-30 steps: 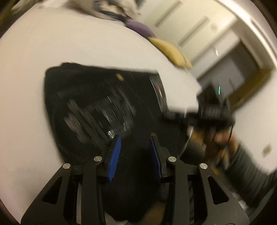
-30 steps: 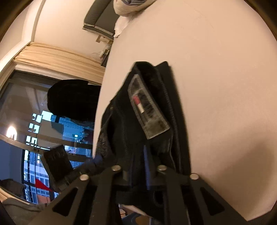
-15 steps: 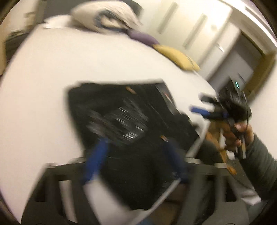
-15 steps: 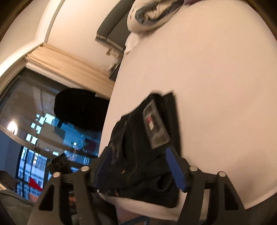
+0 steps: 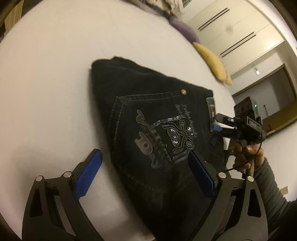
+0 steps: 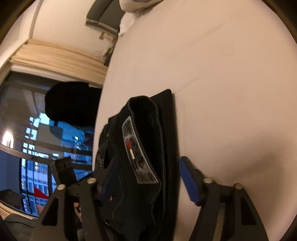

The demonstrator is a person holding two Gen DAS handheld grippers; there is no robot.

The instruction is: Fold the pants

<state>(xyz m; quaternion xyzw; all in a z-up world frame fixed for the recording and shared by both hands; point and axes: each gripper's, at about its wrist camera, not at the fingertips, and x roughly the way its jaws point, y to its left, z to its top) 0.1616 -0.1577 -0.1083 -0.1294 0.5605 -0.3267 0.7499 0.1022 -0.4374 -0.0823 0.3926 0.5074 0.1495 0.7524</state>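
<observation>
The black jeans (image 5: 148, 115) lie folded in a compact bundle on the white bed (image 5: 46, 83), back pocket with embroidered design facing up. My left gripper (image 5: 146, 172) is open, its blue pads straddling the near edge of the bundle without holding it. In the right wrist view the jeans (image 6: 146, 148) show their waistband with a grey label. My right gripper (image 6: 148, 178) is open, its jaws on either side of the waistband end. The right gripper also appears in the left wrist view (image 5: 222, 122), at the bundle's right edge.
A yellow pillow (image 5: 213, 61) and a purple pillow (image 5: 183, 31) lie at the bed's far edge. White bedding (image 6: 133, 11) is piled at the far end. A dark window (image 6: 37, 139) and a black chair back (image 6: 72, 103) are beyond the bed's left edge.
Both grippers have opened and let go of the jeans. They drew back slightly, and the folded bundle now rests on the bed.
</observation>
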